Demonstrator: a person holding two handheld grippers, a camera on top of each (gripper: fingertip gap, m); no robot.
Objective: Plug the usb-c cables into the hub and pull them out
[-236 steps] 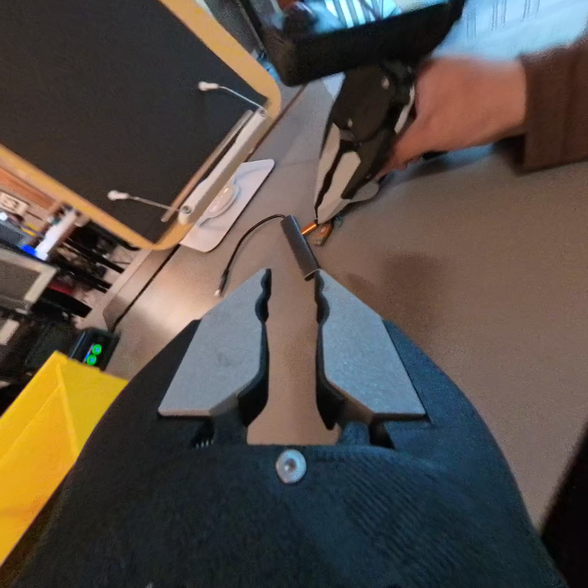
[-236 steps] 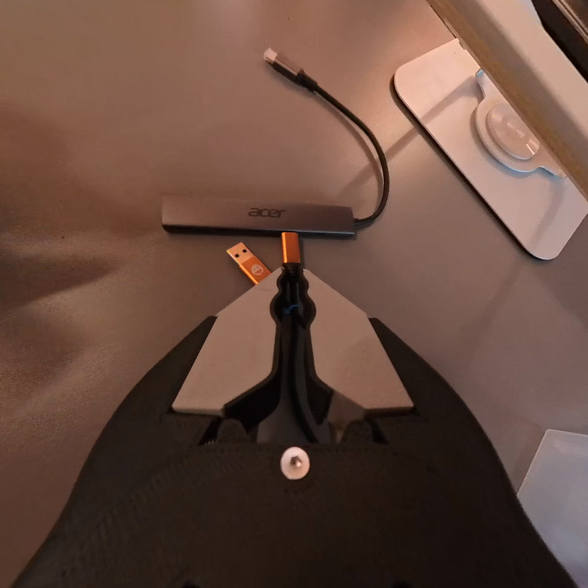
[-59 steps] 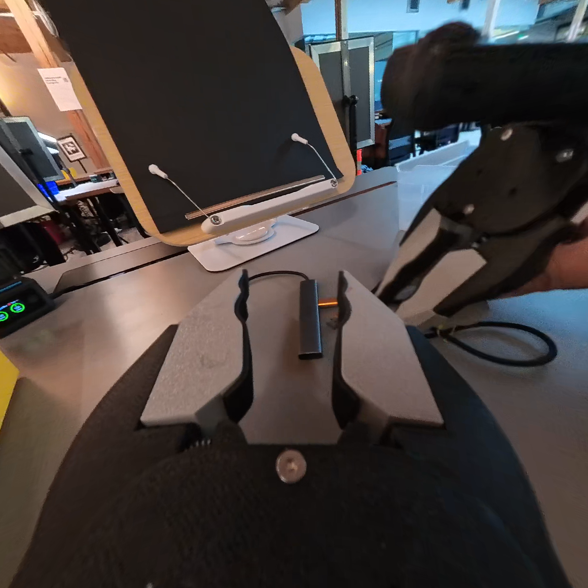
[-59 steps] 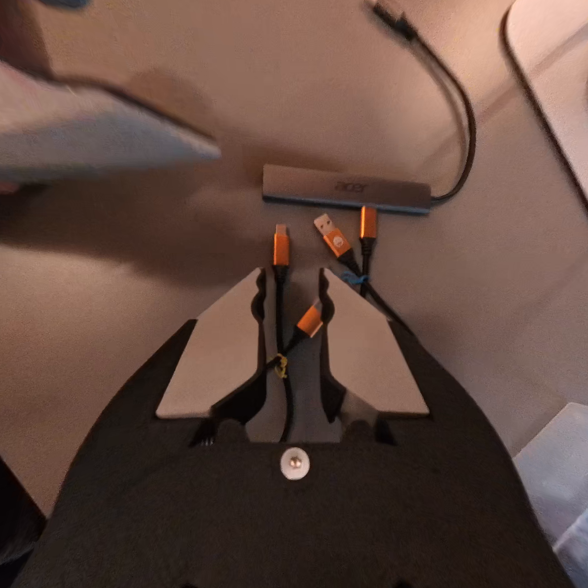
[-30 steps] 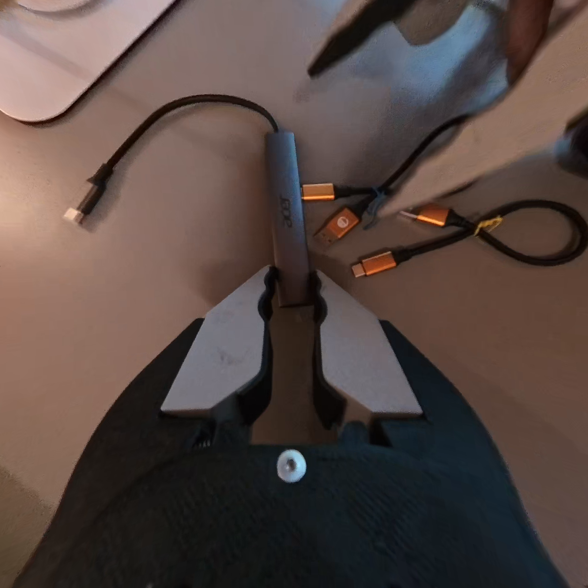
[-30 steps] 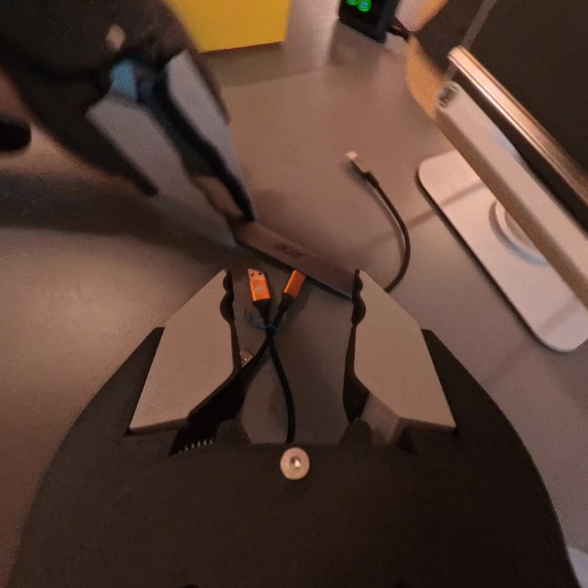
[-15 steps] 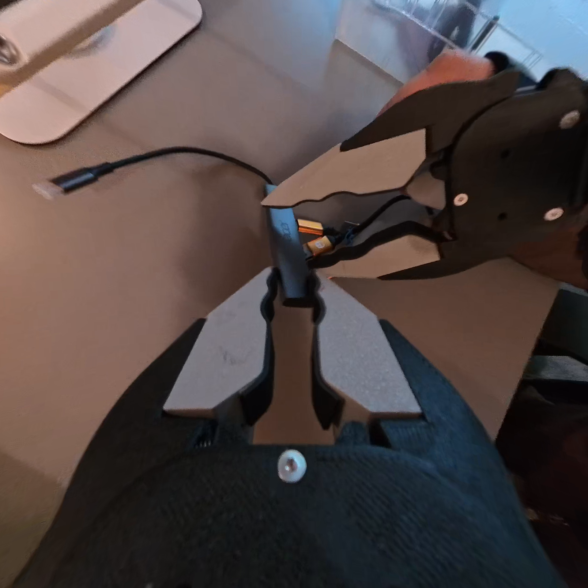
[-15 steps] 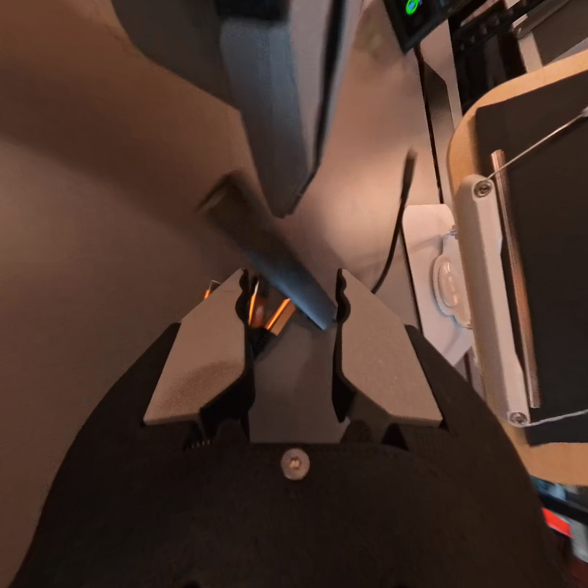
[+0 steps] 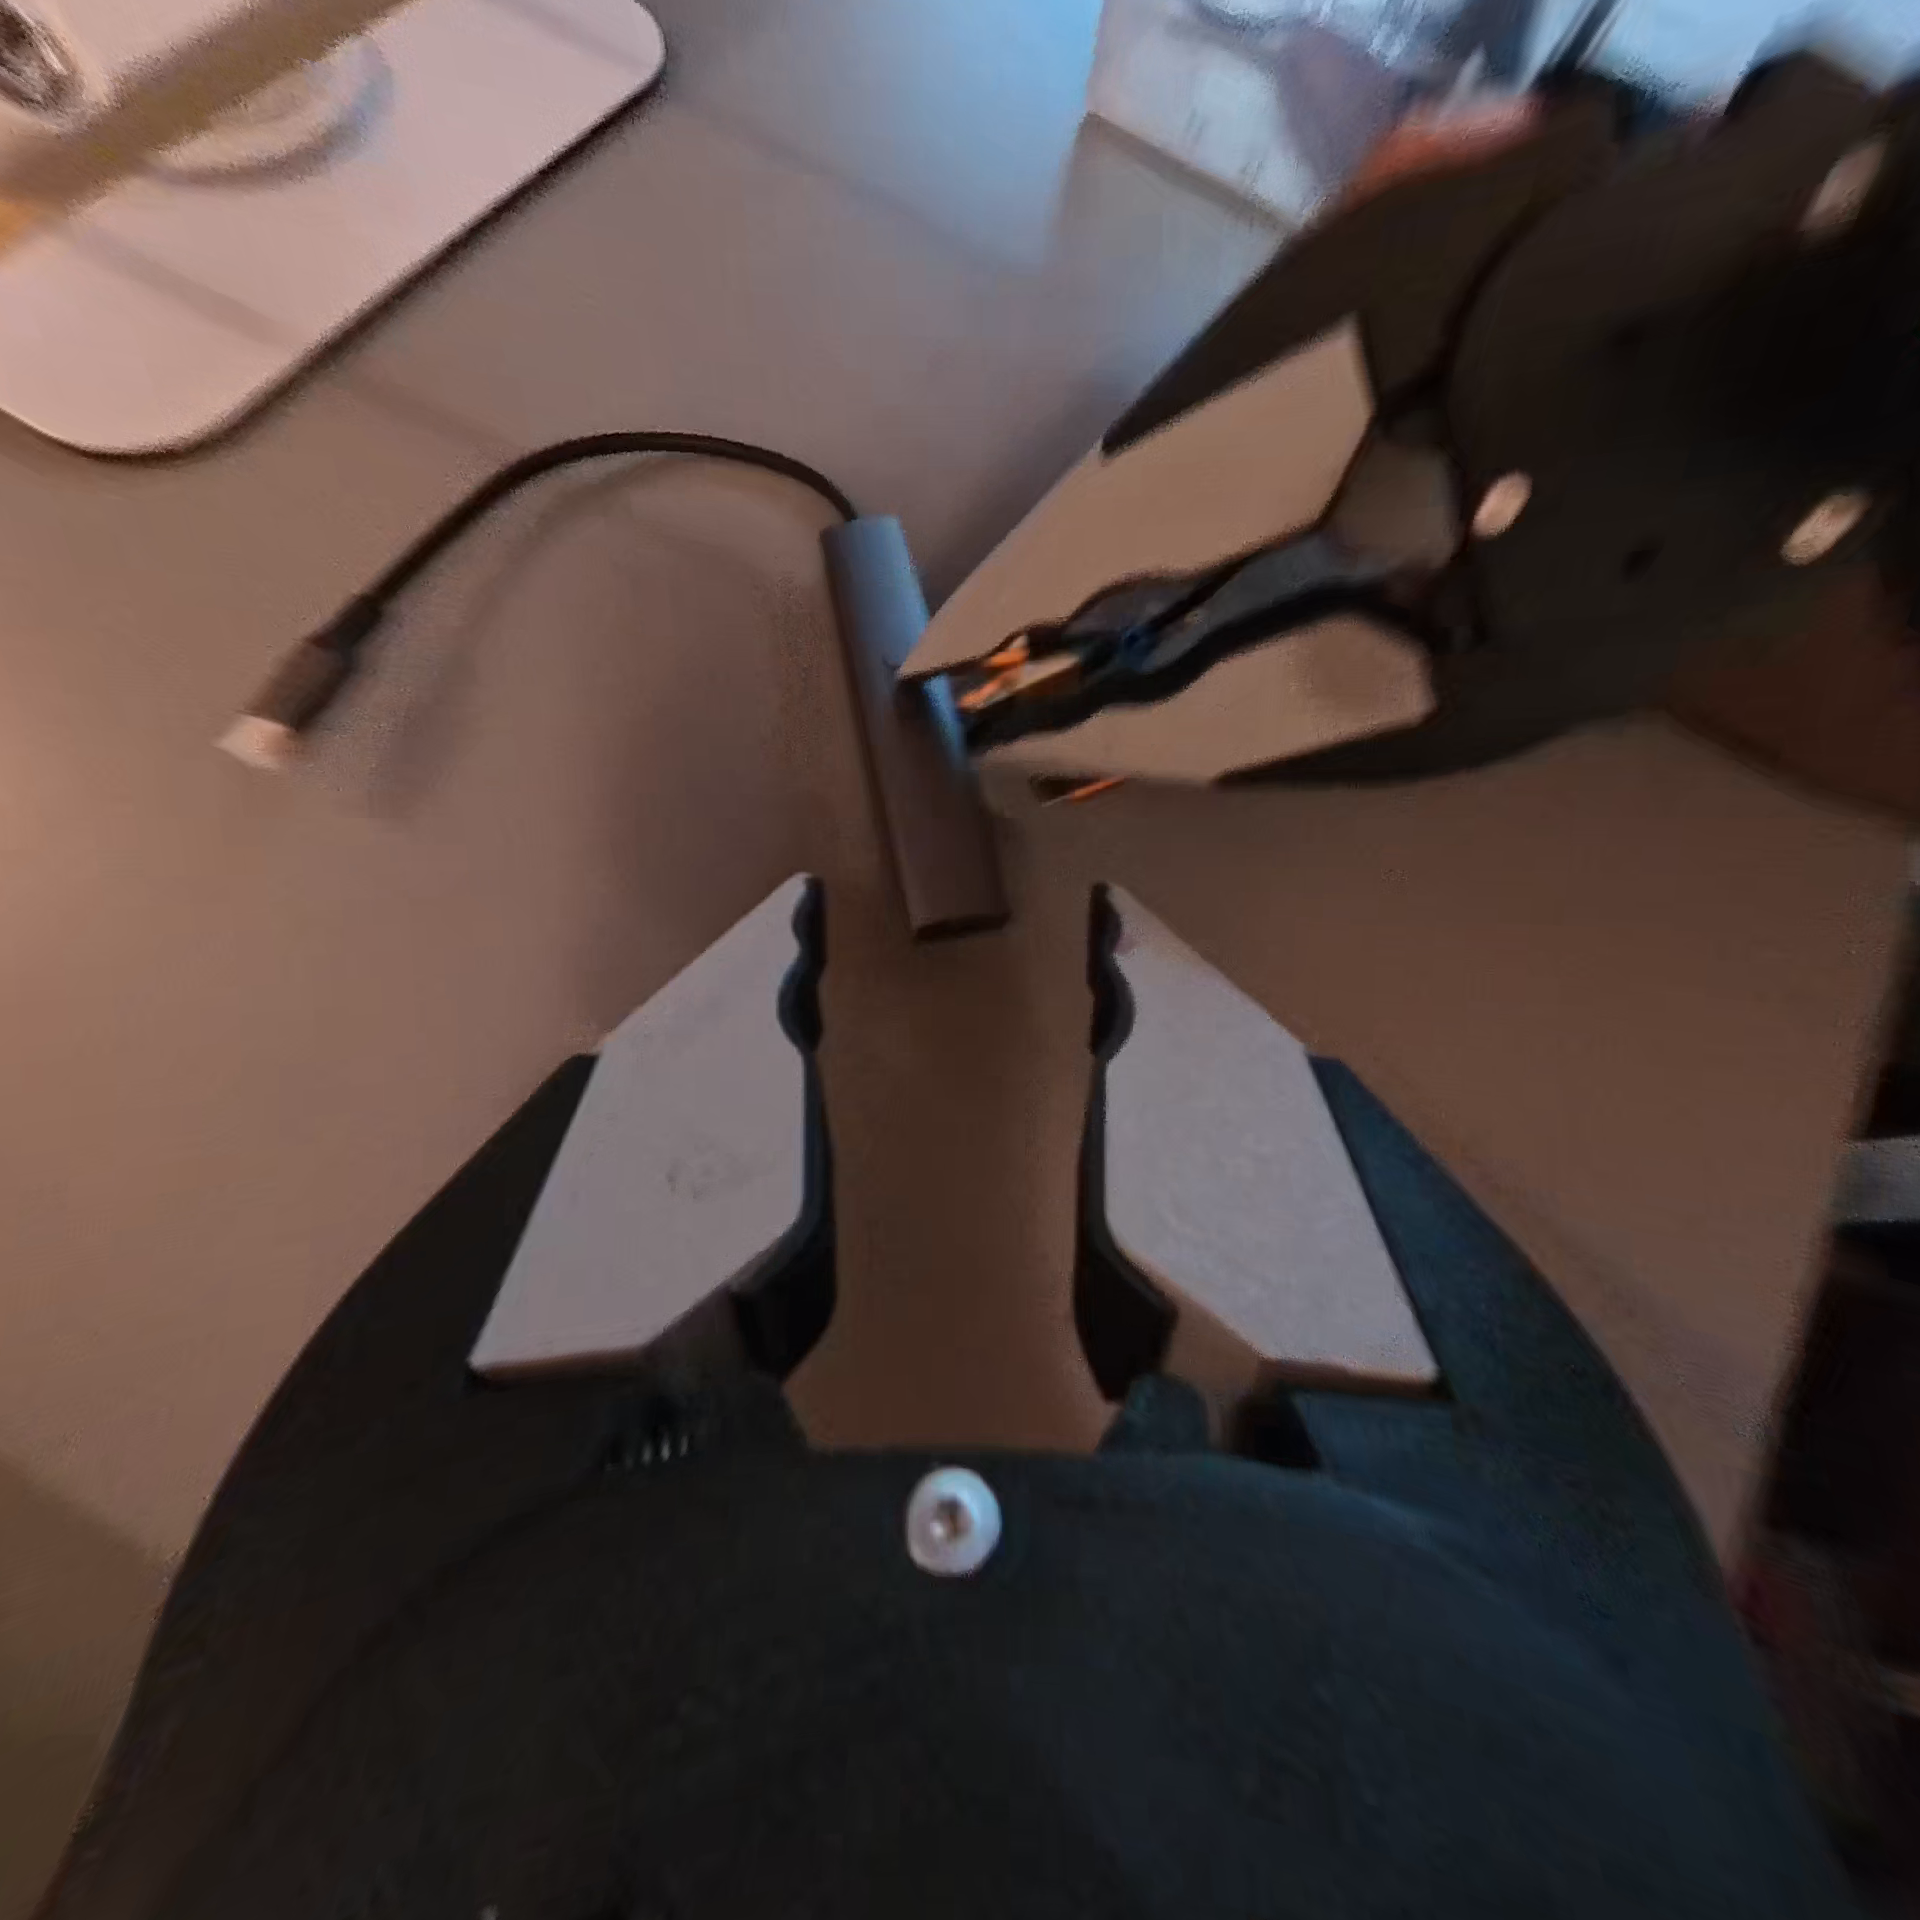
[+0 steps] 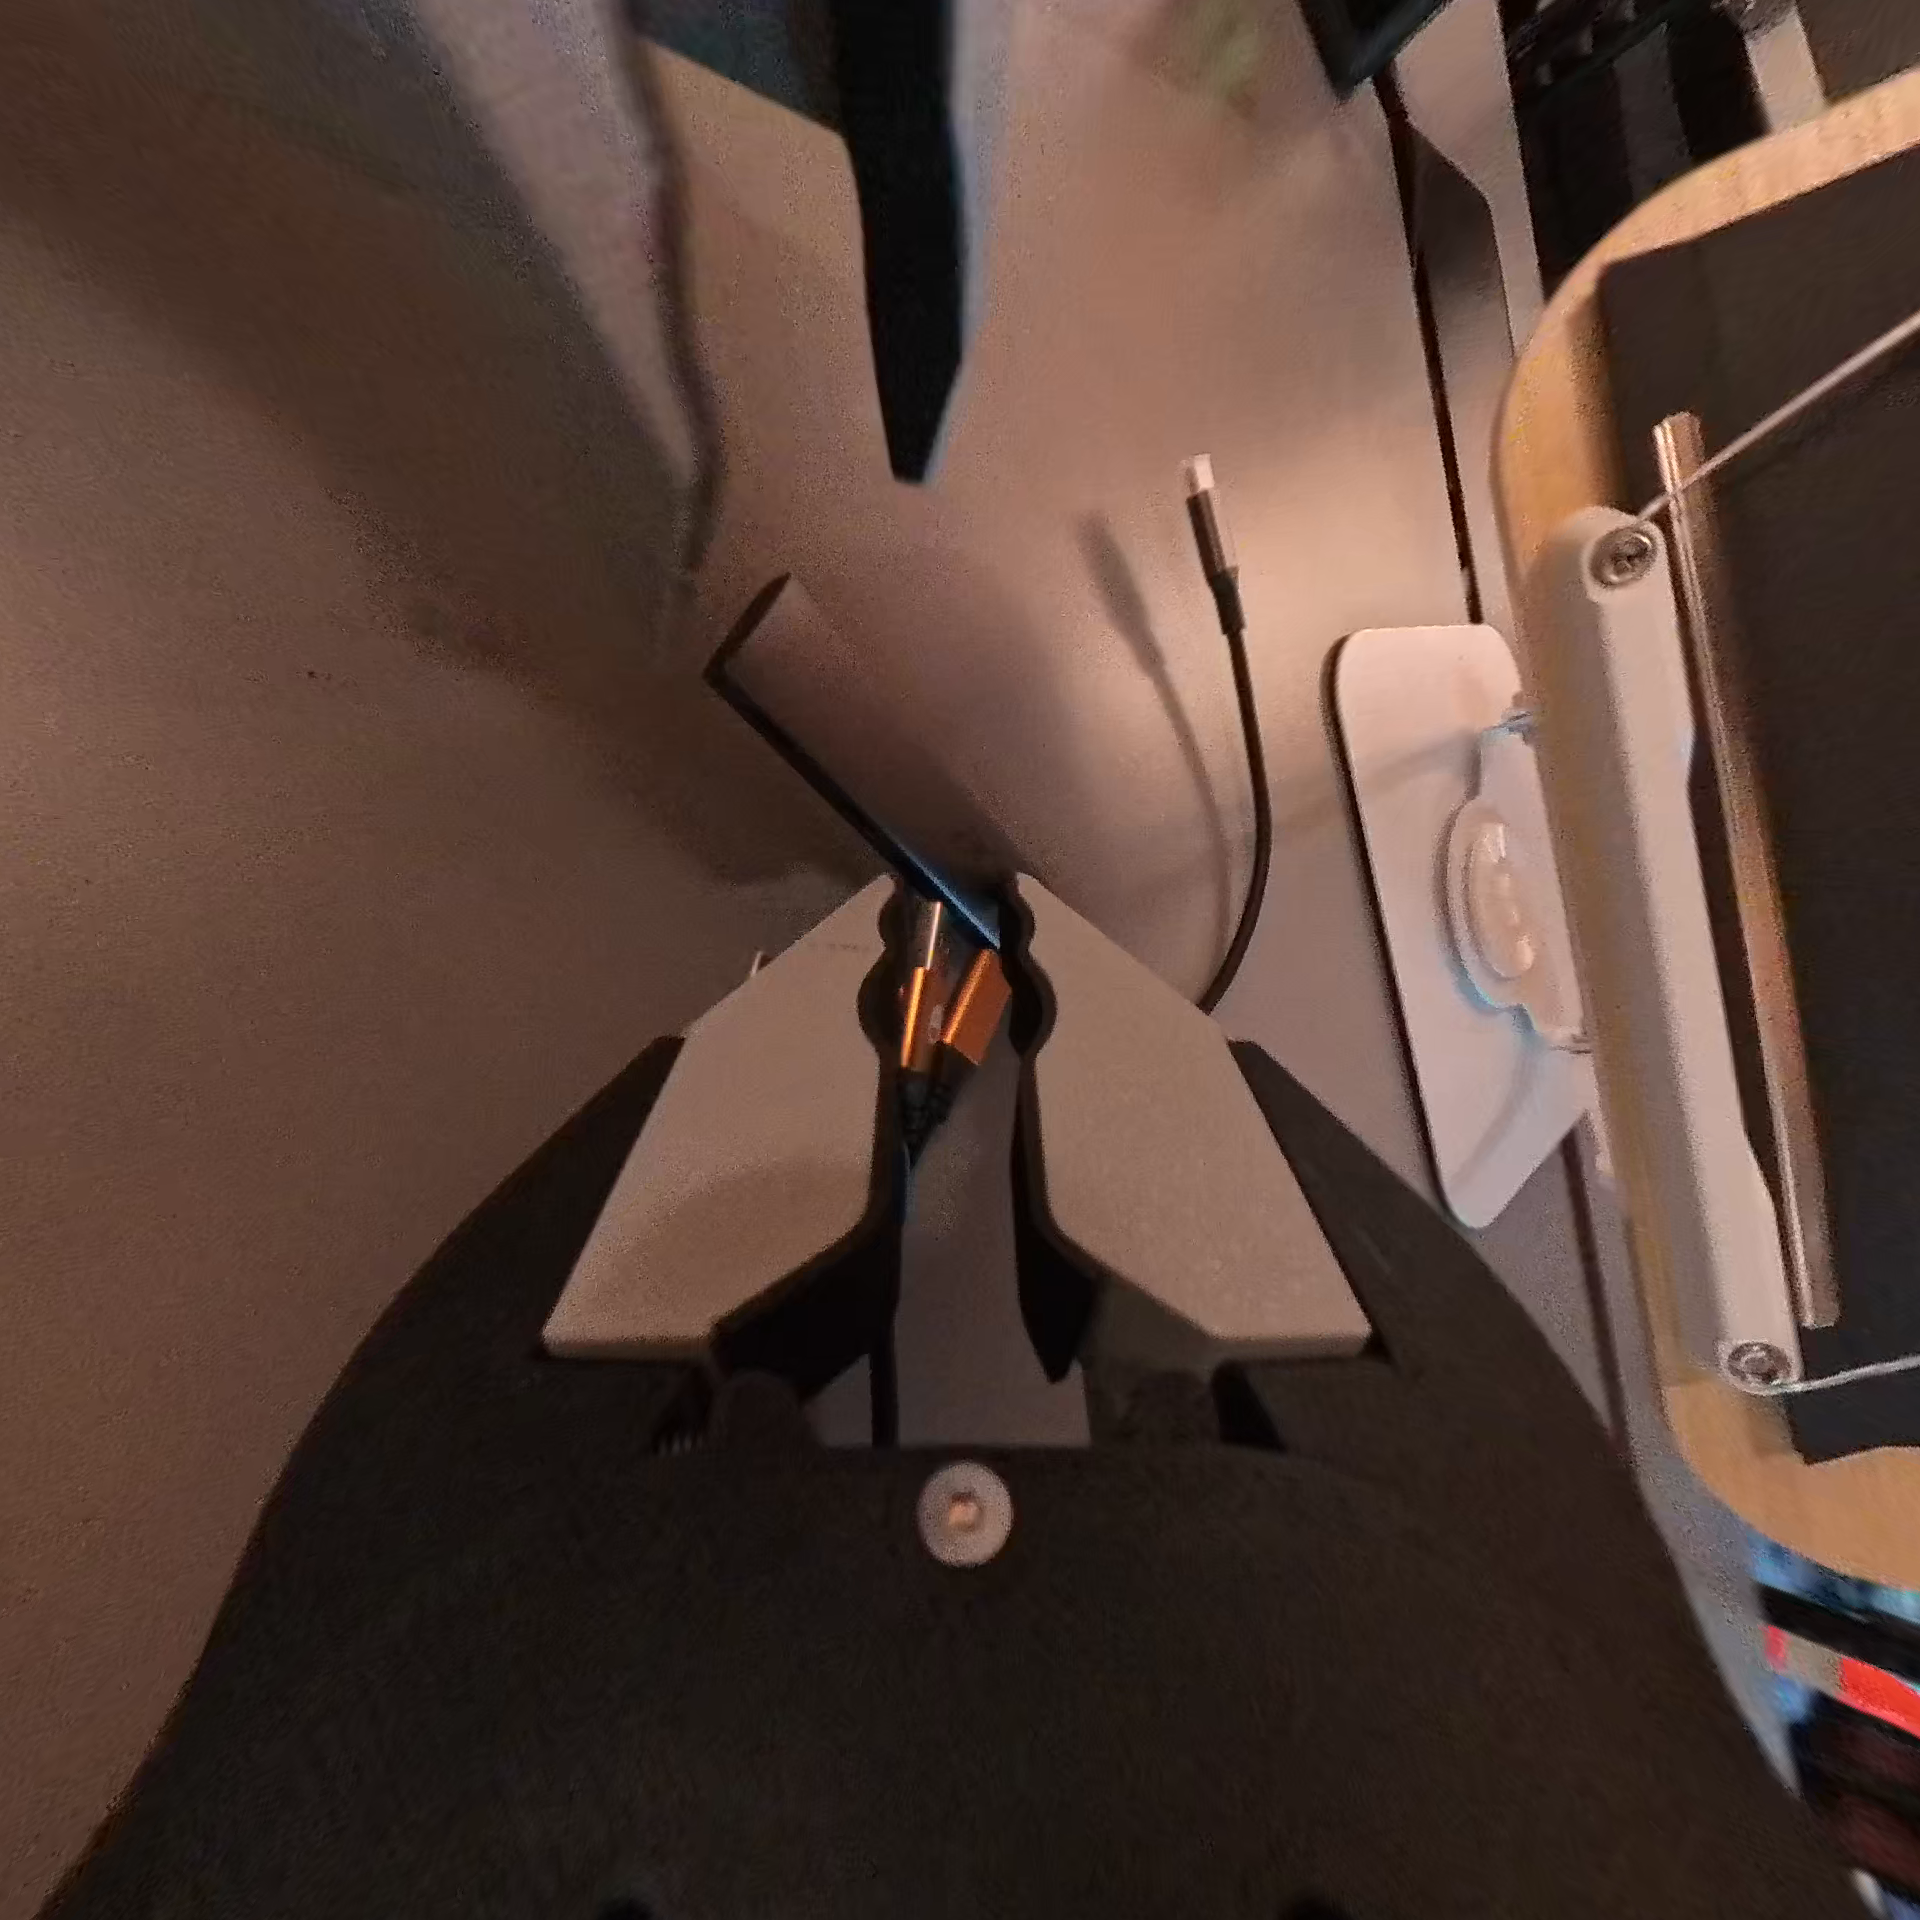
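The grey hub (image 9: 914, 727) lies on the table just beyond my left gripper (image 9: 956, 899), which is open and empty, its tips just short of the hub's near end. The hub's black lead (image 9: 582, 468) curves left to a loose plug (image 9: 260, 738). My right gripper (image 10: 956, 904) is shut on two orange cable plugs (image 10: 951, 1013) pressed against the side of the hub (image 10: 862, 748). It also shows in the left wrist view (image 9: 1195, 665), coming in from the right. Another orange plug (image 9: 1081, 790) lies by the hub under it.
A white monitor stand base (image 9: 312, 208) sits at the far left of the table and shows at the right in the right wrist view (image 10: 1455, 914). The table edge (image 9: 1818, 935) drops off at the right. The left gripper's finger (image 10: 904, 260) hangs at the top of the right wrist view. Tip to tip, the grippers are about 6 cm apart.
My left gripper has let go of the hub, opened and drawn back a little. My right gripper has closed on the two orange plugs at the hub's side.
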